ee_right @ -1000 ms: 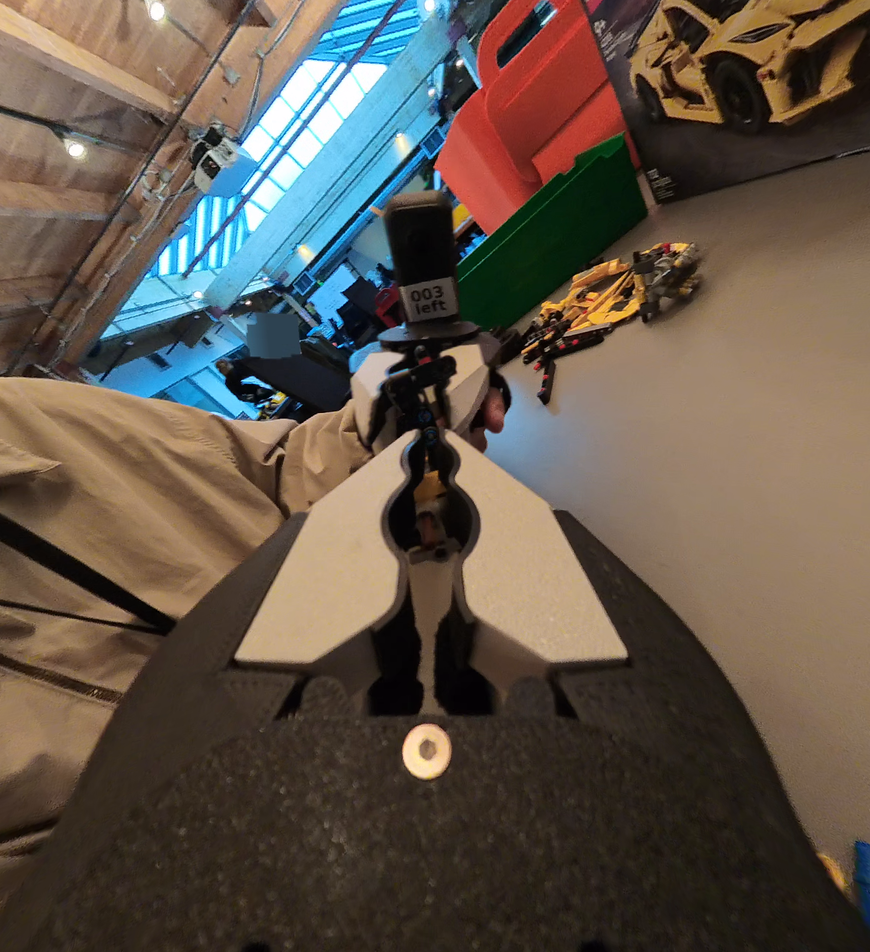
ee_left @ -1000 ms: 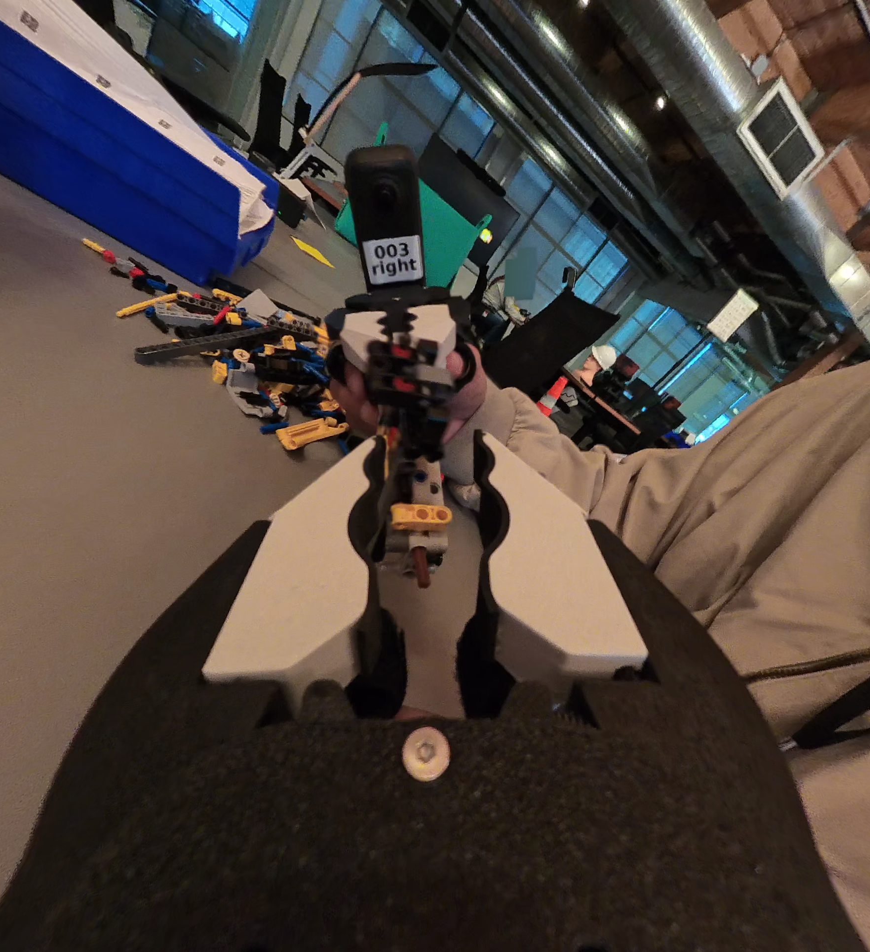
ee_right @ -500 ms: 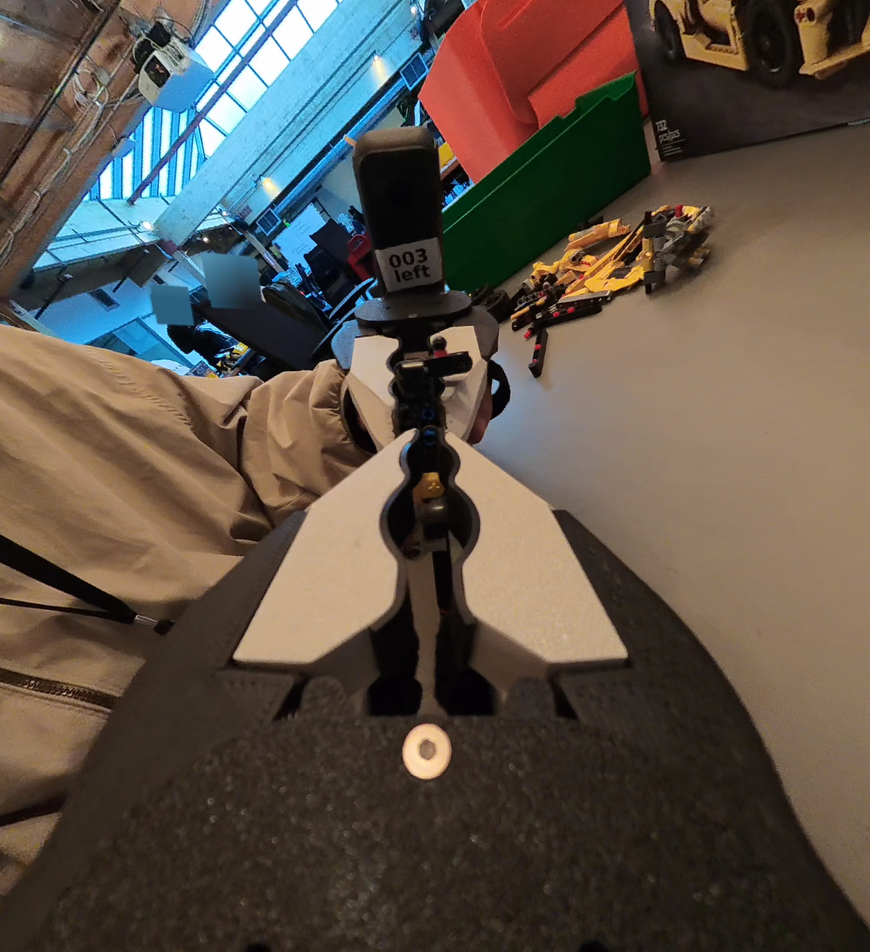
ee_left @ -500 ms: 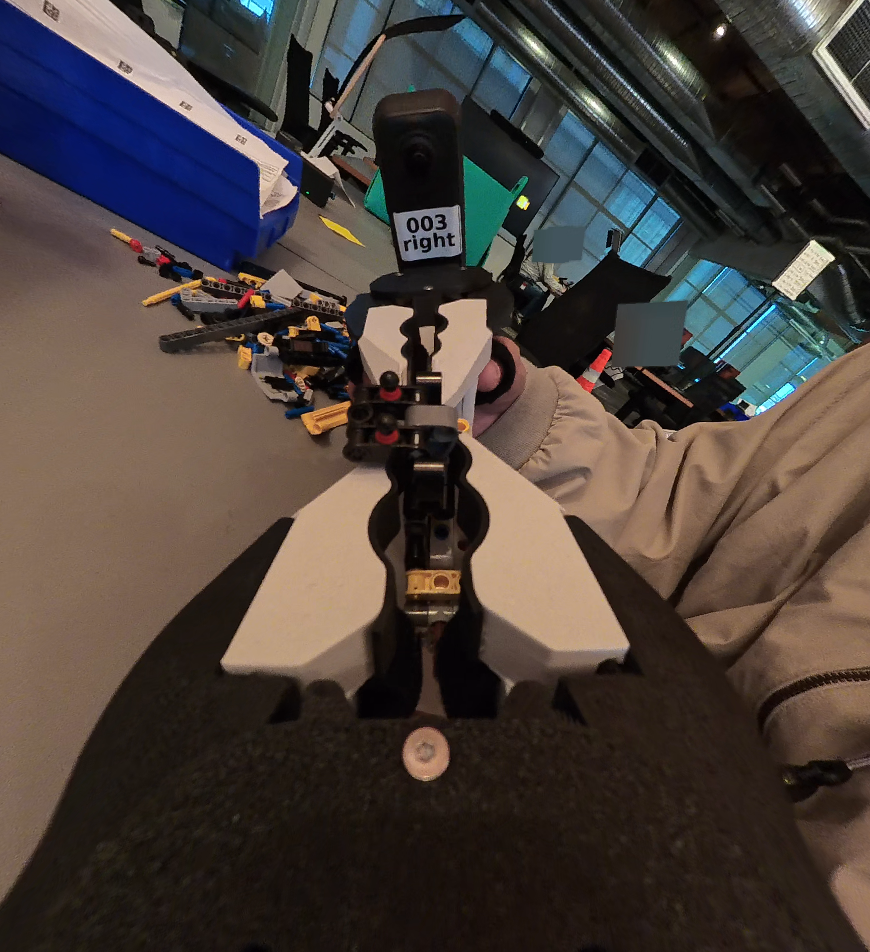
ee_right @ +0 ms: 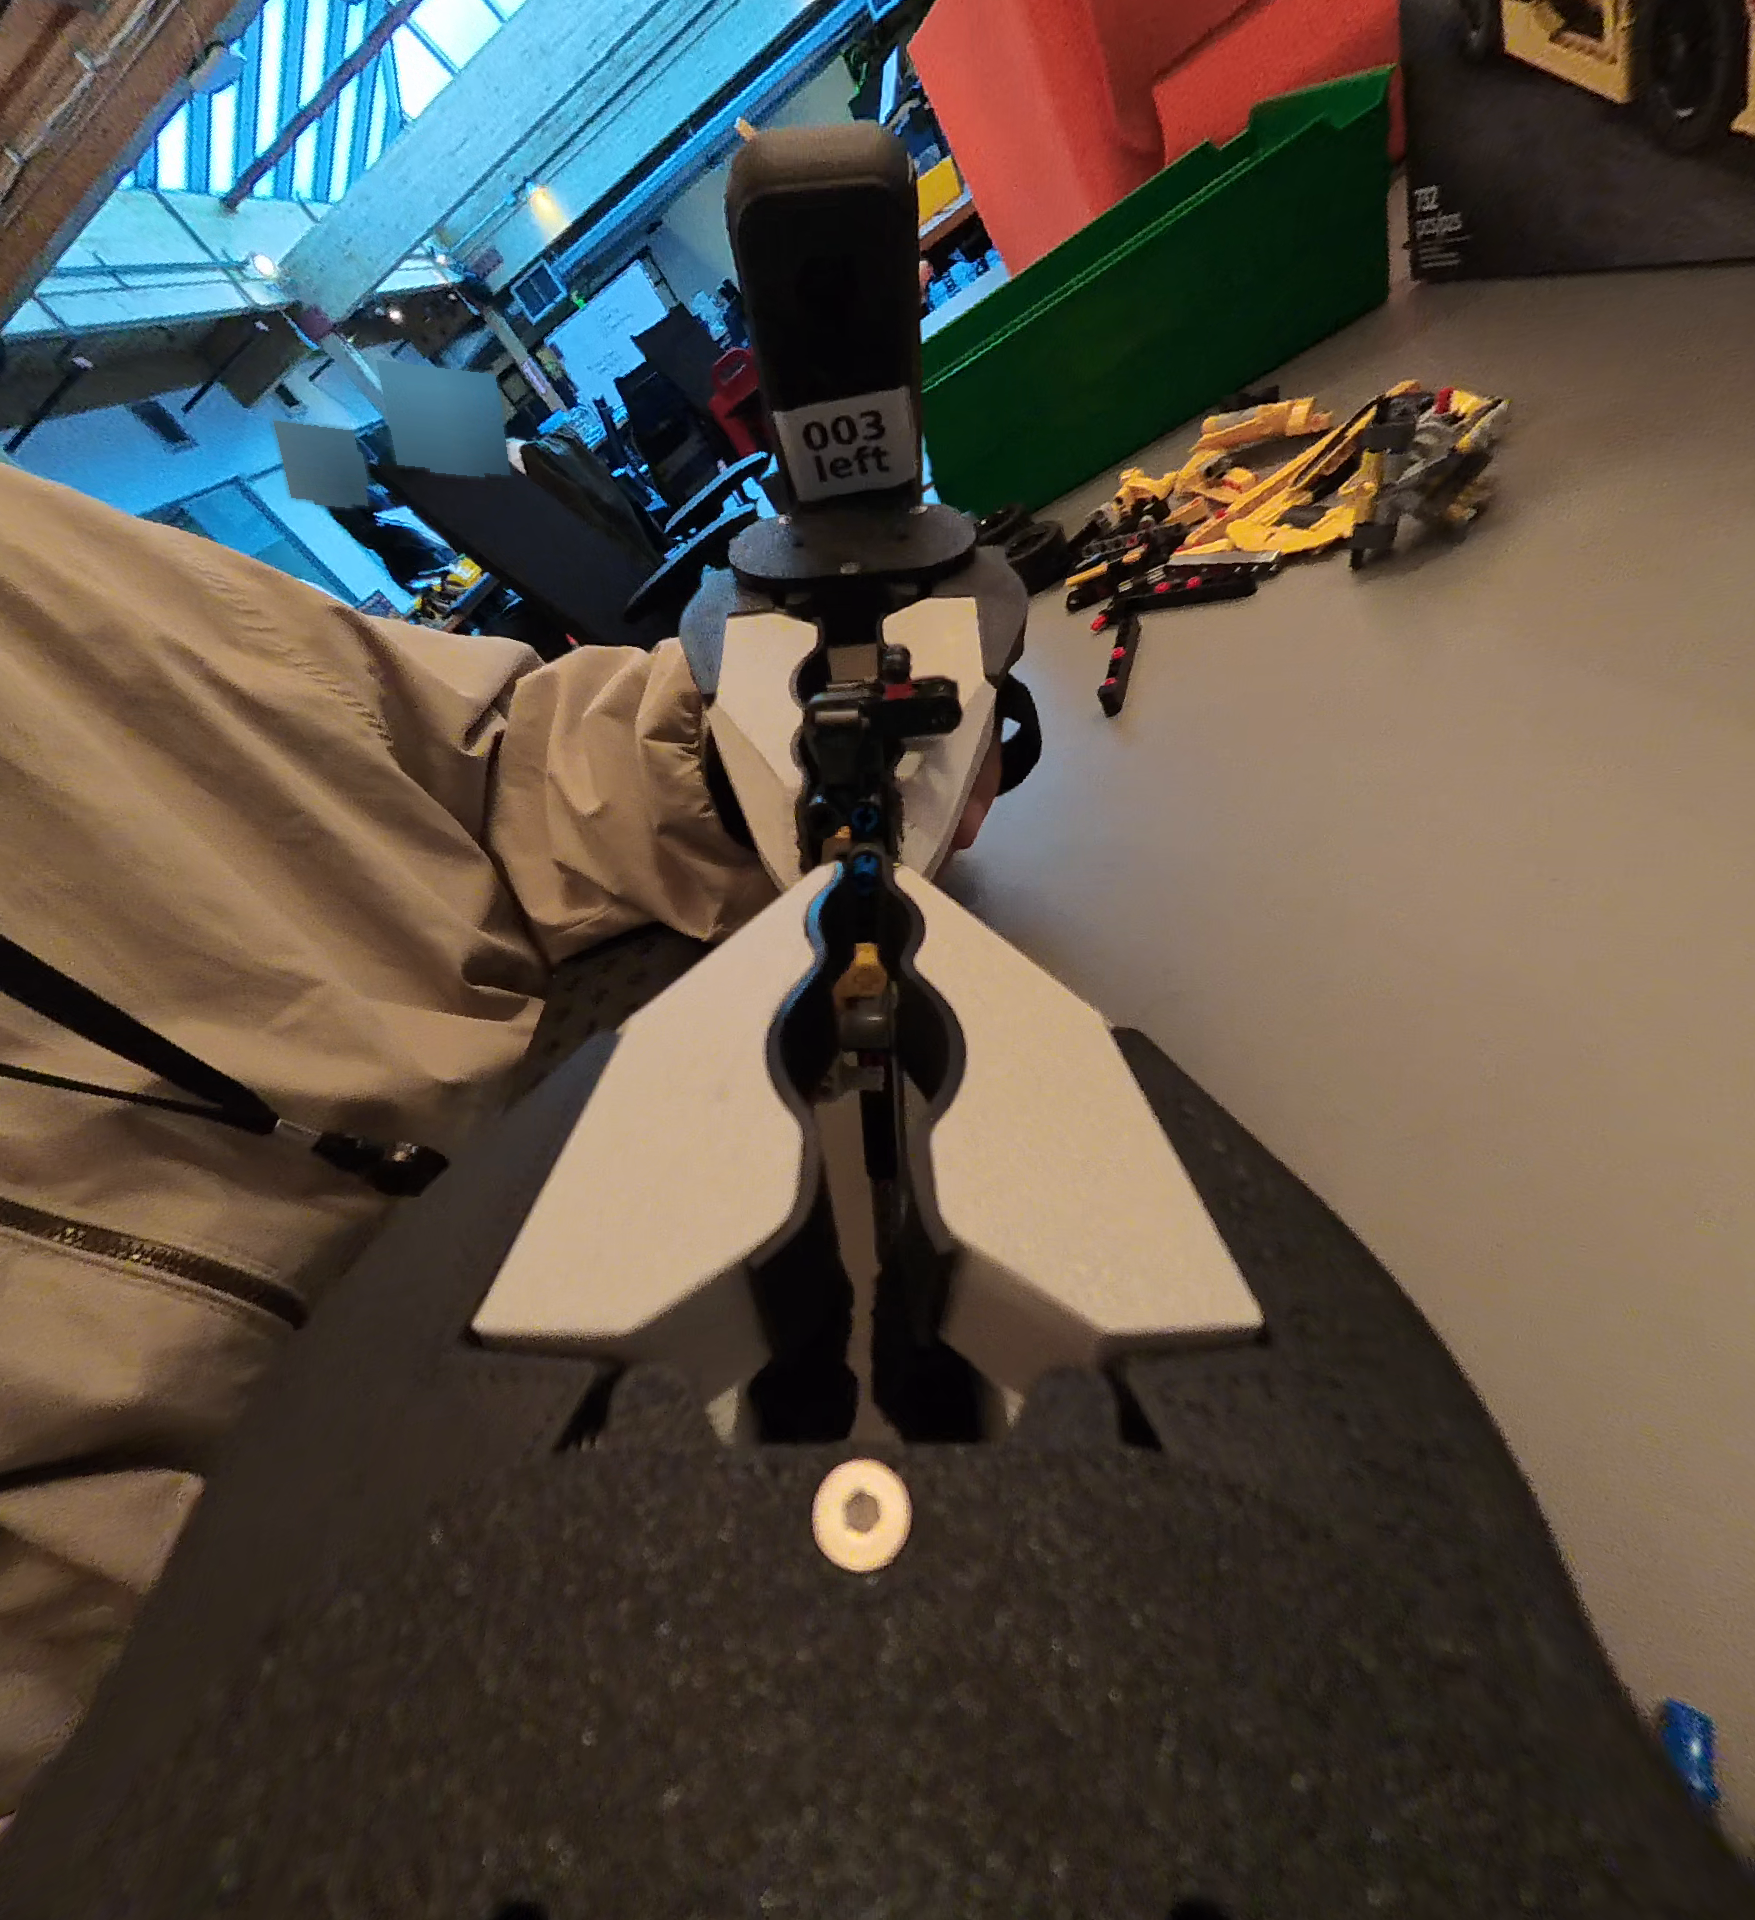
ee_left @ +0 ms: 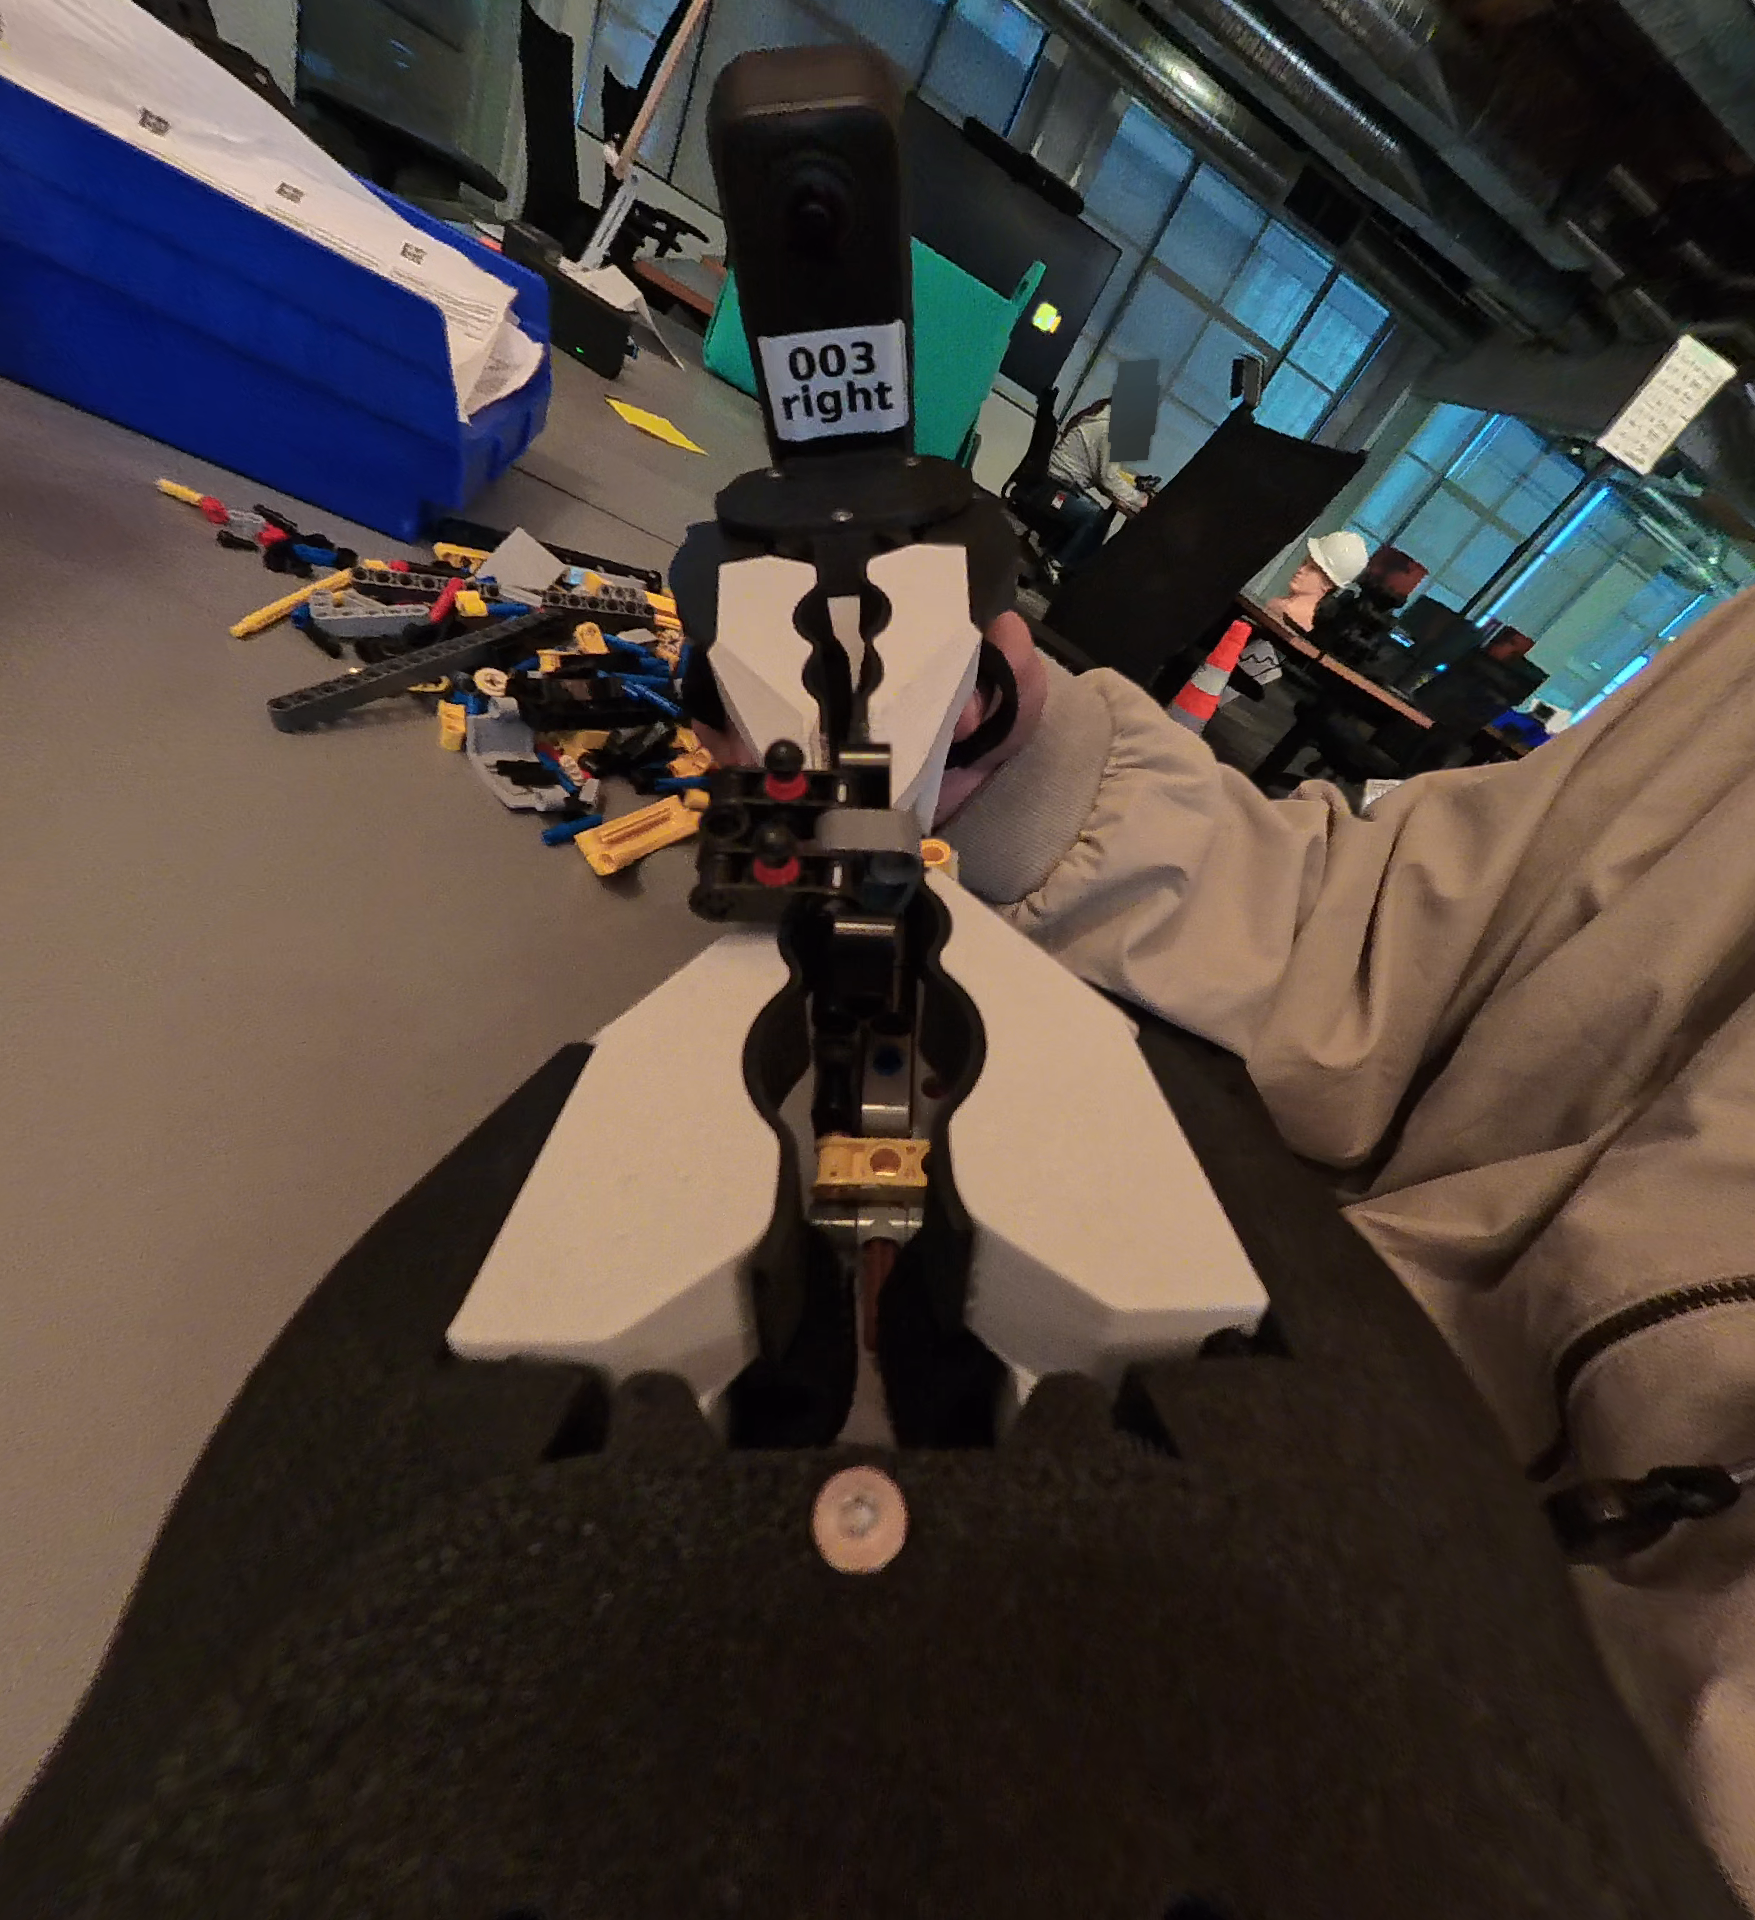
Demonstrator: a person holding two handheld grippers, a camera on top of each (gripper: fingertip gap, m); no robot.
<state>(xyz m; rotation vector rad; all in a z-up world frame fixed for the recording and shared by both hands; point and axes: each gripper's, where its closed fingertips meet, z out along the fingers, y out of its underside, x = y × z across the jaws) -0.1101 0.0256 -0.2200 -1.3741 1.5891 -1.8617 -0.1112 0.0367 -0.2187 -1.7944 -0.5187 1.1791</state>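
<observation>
Left wrist view: left gripper (ee_left: 857,935), open a second earlier, had clamped onto the brick assembly (ee_left: 857,1049), right gripper (ee_left: 842,727) pinching its far end over the loose brick pile (ee_left: 499,665) | Right wrist view: right gripper (ee_right: 857,883) gripped it, partly built yellow model (ee_right: 1309,488) well apart.

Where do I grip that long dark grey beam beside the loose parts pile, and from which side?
I'd take the long dark grey beam near its free end, from above: it lies flat on the table, its other end running into the pile. The left tongs and right tongs are shut on the brick assembly.
</observation>
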